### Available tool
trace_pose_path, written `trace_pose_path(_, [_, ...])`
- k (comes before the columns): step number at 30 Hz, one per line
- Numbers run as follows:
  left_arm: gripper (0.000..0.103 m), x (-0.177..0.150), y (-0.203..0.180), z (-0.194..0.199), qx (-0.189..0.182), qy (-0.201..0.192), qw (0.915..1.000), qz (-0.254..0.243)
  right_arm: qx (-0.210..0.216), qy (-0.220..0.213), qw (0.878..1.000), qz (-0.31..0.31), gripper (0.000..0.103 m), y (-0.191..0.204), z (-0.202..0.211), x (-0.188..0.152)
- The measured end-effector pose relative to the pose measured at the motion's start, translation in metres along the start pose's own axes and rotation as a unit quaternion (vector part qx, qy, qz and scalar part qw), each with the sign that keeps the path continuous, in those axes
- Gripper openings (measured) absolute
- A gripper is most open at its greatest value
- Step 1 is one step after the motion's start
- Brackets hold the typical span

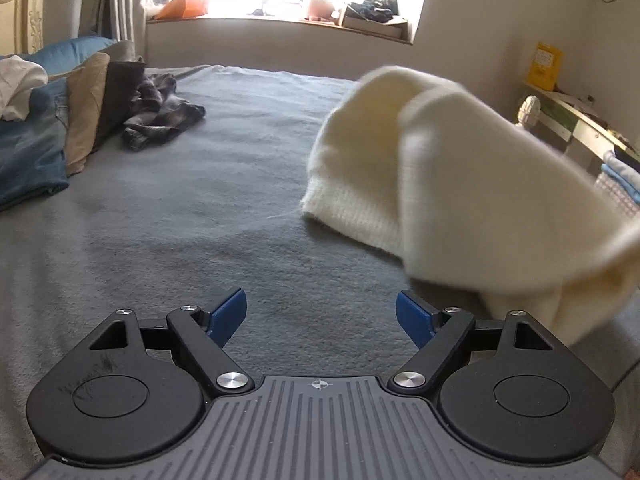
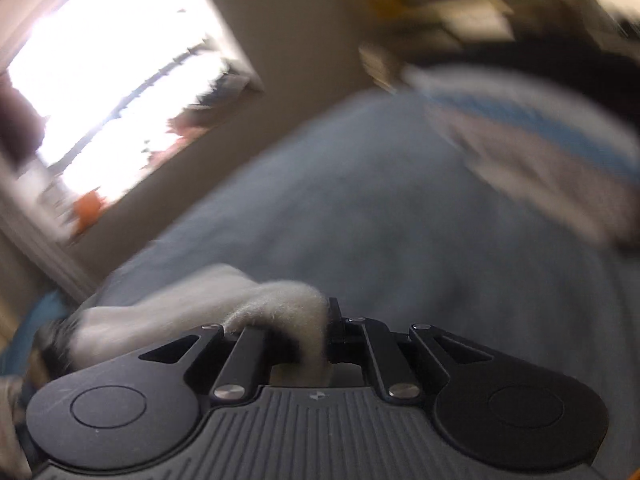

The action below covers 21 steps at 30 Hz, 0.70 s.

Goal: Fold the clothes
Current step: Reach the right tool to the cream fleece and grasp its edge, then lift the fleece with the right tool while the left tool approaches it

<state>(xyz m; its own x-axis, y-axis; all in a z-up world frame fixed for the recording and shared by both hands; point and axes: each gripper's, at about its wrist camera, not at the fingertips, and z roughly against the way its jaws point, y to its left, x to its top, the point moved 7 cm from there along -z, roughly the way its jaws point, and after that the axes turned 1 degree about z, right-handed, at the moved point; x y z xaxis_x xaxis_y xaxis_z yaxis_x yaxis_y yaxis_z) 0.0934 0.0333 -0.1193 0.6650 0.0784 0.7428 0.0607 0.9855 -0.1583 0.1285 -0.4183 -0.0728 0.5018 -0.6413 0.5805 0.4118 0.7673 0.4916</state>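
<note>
Above the grey bed (image 1: 224, 184), cream knit garment (image 1: 440, 184) is pinched in shut right tongs (image 2: 326, 344); left tongs (image 1: 320, 316) gape empty. A free hem should be caught before spreading flat.

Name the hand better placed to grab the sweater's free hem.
Left. The left gripper is open and empty, with the cream sweater hem lying just ahead; the right gripper is already shut on that sweater.
</note>
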Motion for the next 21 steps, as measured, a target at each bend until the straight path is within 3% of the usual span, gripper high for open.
trace_pose_path(2, [0.083, 0.0, -0.005, -0.005, -0.003, 0.005, 0.9999, -0.012, -0.028, 0.053, 0.996, -0.067, 0.009, -0.045, -0.014, -0.02])
trace_pose_path(4, [0.082, 0.001, -0.01, -0.012, -0.003, 0.009, 0.9996, -0.025, -0.04, 0.076, 0.994, -0.068, 0.012, -0.063, -0.012, -0.033])
trace_pose_path(5, [0.082, 0.002, -0.011, -0.016, -0.006, 0.012, 0.9995, -0.03, -0.044, 0.084, 0.994, -0.06, 0.019, -0.068, -0.009, -0.039])
trace_pose_path(6, [0.082, 0.003, -0.014, -0.02, -0.011, 0.014, 0.9993, -0.033, -0.045, 0.09, 0.994, -0.046, 0.036, -0.072, -0.004, -0.043])
trace_pose_path(7, [0.081, 0.005, -0.018, -0.024, -0.015, 0.014, 0.999, -0.038, -0.046, 0.092, 0.994, -0.029, 0.043, -0.073, 0.003, -0.044])
trace_pose_path(10, [0.08, 0.01, -0.031, -0.035, -0.027, 0.014, 0.9981, -0.054, -0.042, 0.098, 0.994, 0.04, 0.046, -0.07, 0.026, -0.037])
trace_pose_path(14, [0.074, 0.009, -0.049, -0.044, -0.02, 0.002, 0.9953, -0.095, -0.019, 0.067, 0.985, 0.159, 0.046, -0.036, 0.055, -0.027])
trace_pose_path(16, [0.07, 0.007, -0.05, -0.044, -0.019, 0.005, 0.9959, -0.088, -0.001, 0.049, 0.975, 0.217, 0.047, -0.013, 0.067, -0.024])
trace_pose_path(18, [0.066, 0.004, -0.051, -0.044, -0.017, 0.009, 0.9965, -0.081, 0.041, 0.032, 0.958, 0.281, 0.06, 0.025, 0.067, -0.031])
trace_pose_path(20, [0.062, 0.002, -0.049, -0.044, -0.012, 0.013, 0.9972, -0.073, 0.083, 0.021, 0.927, 0.365, 0.068, 0.069, 0.061, -0.052])
trace_pose_path(21, [0.061, 0.002, -0.045, -0.042, -0.006, 0.014, 0.9976, -0.068, 0.101, 0.019, 0.906, 0.411, 0.07, 0.09, 0.056, -0.066])
